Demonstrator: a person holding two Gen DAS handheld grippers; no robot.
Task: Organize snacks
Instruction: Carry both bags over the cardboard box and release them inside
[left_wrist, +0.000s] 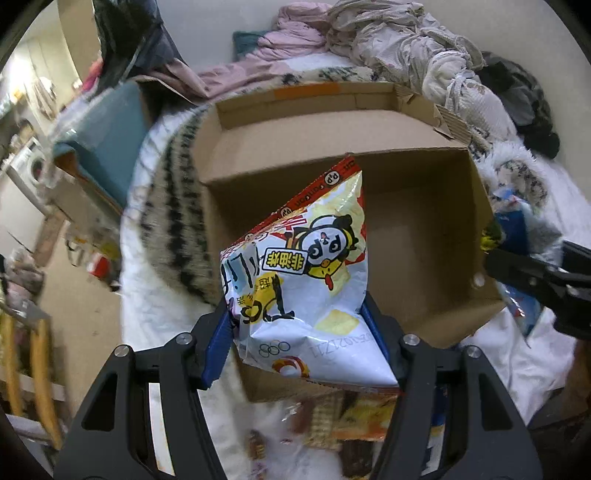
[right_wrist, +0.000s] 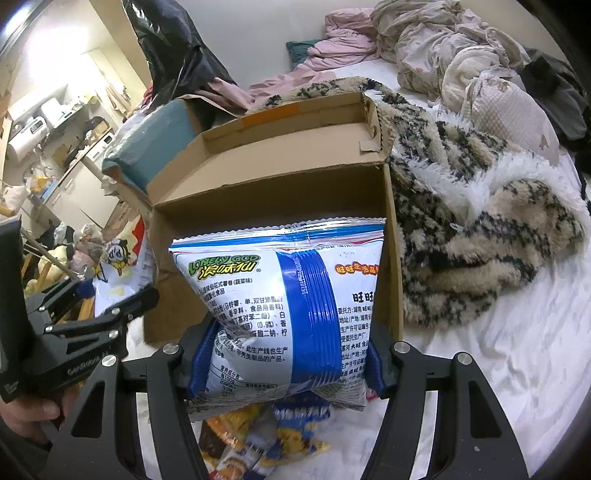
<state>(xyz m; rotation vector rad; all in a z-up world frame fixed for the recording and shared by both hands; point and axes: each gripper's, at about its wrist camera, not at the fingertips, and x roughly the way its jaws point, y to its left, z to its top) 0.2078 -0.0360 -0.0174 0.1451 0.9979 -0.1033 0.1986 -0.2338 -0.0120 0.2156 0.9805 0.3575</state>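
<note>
**A:** What are you holding right now?

**B:** My left claw (left_wrist: 299, 336) is clamped on a white snack bag (left_wrist: 299, 280) with a cartoon panda and a red top edge; its blue pads press the bag's lower sides. My right claw (right_wrist: 284, 354) grips a blue and white snack bag (right_wrist: 280, 306), which bulges out above the pads.

**A:** And where is the box?

**B:** The open cardboard box (left_wrist: 424, 229) lies just ahead of both claws on the bed (right_wrist: 498, 369), its lid flap folded back on the far side. Each bag hangs in front of its near wall, so I see little of the inside from the right.

**A:** Anything crowding you?

**B:** A furry spotted blanket (right_wrist: 480, 229) bunches against the box, to the right of my right claw and around to the left of my left one. Crumpled clothes (right_wrist: 461, 55) pile up beyond it. Loose snack packets (right_wrist: 258, 435) lie on the bed beneath both claws. A teal cushion (right_wrist: 159, 144) sits past the box on the left. From each camera the other claw shows at the frame's edge, close beside the box.
</note>
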